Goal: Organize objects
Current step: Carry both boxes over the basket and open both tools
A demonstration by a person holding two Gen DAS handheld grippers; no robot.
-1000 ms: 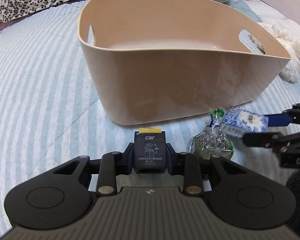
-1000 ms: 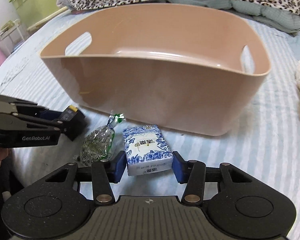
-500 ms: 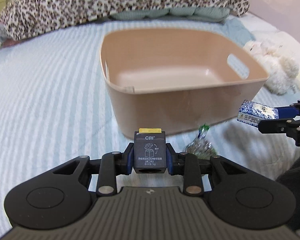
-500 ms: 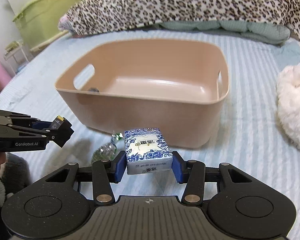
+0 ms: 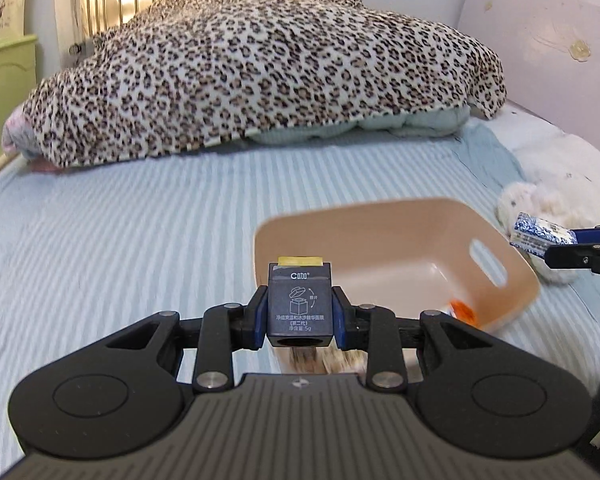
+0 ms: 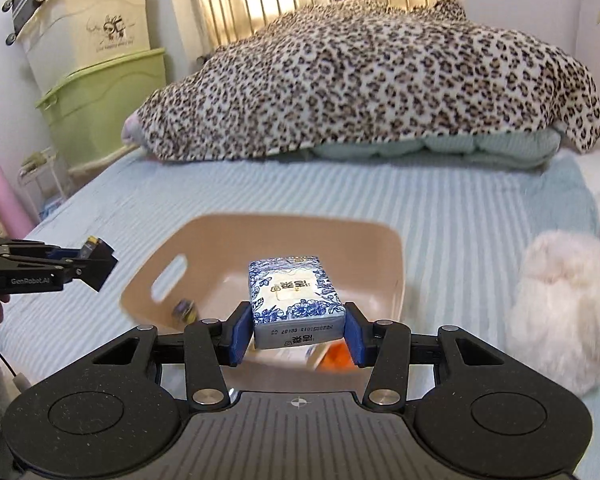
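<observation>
My left gripper (image 5: 300, 320) is shut on a small dark grey box (image 5: 299, 304) with a yellow top, held above the near rim of the beige plastic bin (image 5: 512, 264). My right gripper (image 6: 296, 330) is shut on a blue-and-white tissue pack (image 6: 294, 300), held over the bin (image 6: 392, 256). The tissue pack also shows at the right of the left wrist view (image 5: 540, 234), and the grey box at the left of the right wrist view (image 6: 98, 260). Small items lie in the bin, one orange (image 5: 462, 310) and one dark (image 6: 185, 309).
The bin sits on a blue striped bedsheet (image 5: 120, 240). A leopard-print blanket (image 5: 260, 72) is heaped at the back. A white fluffy toy (image 6: 560, 304) lies right of the bin. Green and cream storage boxes (image 6: 100, 108) stand beyond the bed's left edge.
Both grippers have risen high with their objects, from beside the bin's front wall to above it. The bin now looks small and below; the snack bag has left view.
</observation>
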